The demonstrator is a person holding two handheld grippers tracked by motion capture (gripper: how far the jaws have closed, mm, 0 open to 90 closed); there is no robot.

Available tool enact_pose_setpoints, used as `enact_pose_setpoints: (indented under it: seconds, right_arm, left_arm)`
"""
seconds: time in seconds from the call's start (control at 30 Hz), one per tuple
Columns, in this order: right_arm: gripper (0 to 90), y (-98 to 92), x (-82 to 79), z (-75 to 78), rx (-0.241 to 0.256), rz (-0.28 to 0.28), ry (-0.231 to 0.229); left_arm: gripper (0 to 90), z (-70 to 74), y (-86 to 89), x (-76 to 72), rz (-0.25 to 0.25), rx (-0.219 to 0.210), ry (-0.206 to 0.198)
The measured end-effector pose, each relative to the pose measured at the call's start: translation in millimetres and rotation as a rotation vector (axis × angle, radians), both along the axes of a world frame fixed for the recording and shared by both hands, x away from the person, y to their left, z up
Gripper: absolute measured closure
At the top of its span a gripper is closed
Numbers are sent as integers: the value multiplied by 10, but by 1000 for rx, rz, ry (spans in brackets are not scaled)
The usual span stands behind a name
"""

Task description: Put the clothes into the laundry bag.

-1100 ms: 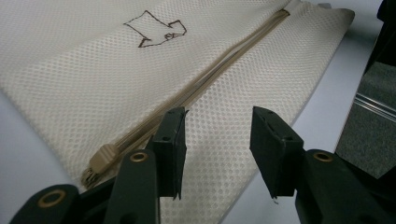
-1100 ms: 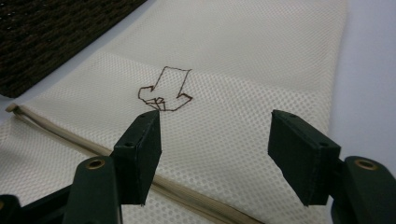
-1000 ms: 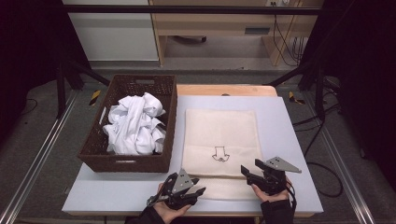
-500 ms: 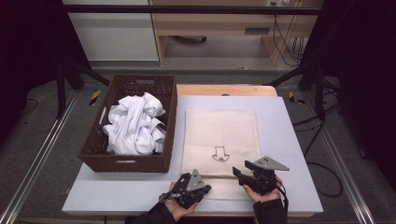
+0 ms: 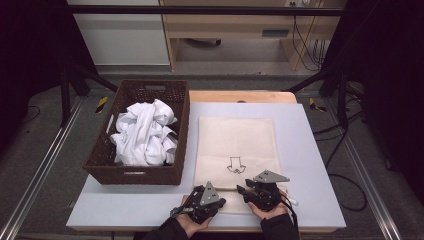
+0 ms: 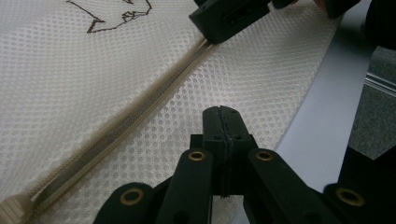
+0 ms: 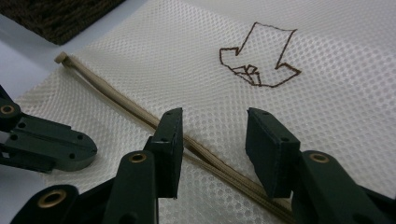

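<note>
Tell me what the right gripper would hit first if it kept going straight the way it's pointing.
Most likely the zipper of the mesh bag: the right gripper has its jaws open astride it, low over the fabric. Depth is hard to judge.

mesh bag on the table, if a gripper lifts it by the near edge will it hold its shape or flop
The mesh bag will probably flop: it is thin netting lying flat on the table, with nothing visibly bulging inside. It likely weighs little. The zipper looks like its firmest part, so the open right gripper around it may hold better there.
</note>
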State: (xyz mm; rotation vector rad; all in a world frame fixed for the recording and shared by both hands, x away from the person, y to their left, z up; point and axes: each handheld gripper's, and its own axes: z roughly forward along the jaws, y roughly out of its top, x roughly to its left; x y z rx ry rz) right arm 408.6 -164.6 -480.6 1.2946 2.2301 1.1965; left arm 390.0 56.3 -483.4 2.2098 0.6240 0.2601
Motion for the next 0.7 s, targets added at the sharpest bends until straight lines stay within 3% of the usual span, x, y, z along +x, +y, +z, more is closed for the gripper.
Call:
enact_pose_setpoints:
  seconds: [0.27,0.5,0.7]
  right_arm:
    - [610,55,43,-63,-35,13,4]
    - [697,46,73,-76,-42,3,-8]
    - [718,20,43,-59,-56,39,-7]
  left_arm:
    - [894,-11,15,53,33,-4,0]
    - [895,-20,3,43,29,4,-8]
    - [894,-16,3,43,28,8,-7]
